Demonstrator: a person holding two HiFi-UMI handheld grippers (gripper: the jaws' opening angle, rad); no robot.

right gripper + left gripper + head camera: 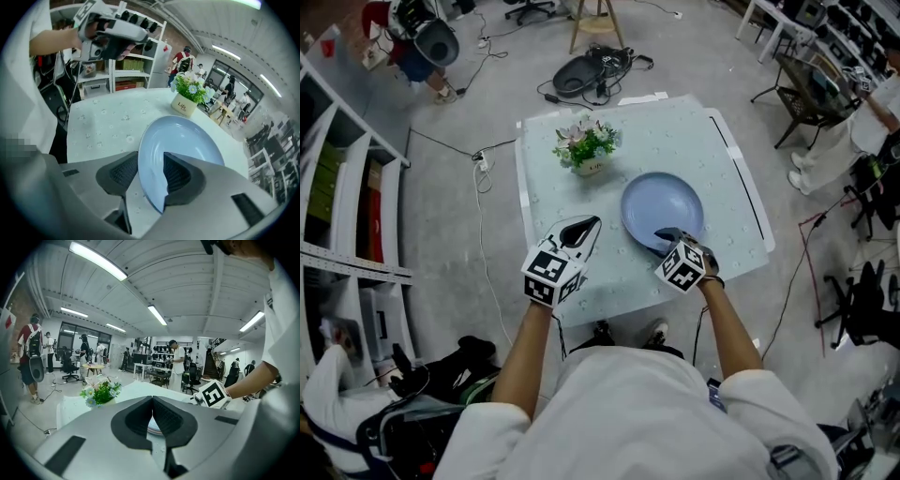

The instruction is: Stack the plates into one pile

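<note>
A light blue plate [663, 210] lies on the white table [551, 202], right of centre. My right gripper [667, 236] is at the plate's near rim. In the right gripper view that plate [187, 136] has its rim between the jaws of the right gripper [150, 171], which are open: the left pad stands clear of the rim. My left gripper [589, 228] hovers over the table left of the plate, shut and empty. In the left gripper view only a sliver of plate [154, 428] shows past the shut left gripper [152, 412].
A small pot of flowers [586, 146] stands at the table's far left part, beyond the plate. White shelving [347, 216] lines the left wall. Cables and a bag [586, 73] lie on the floor beyond the table. Chairs [802, 98] stand at the right.
</note>
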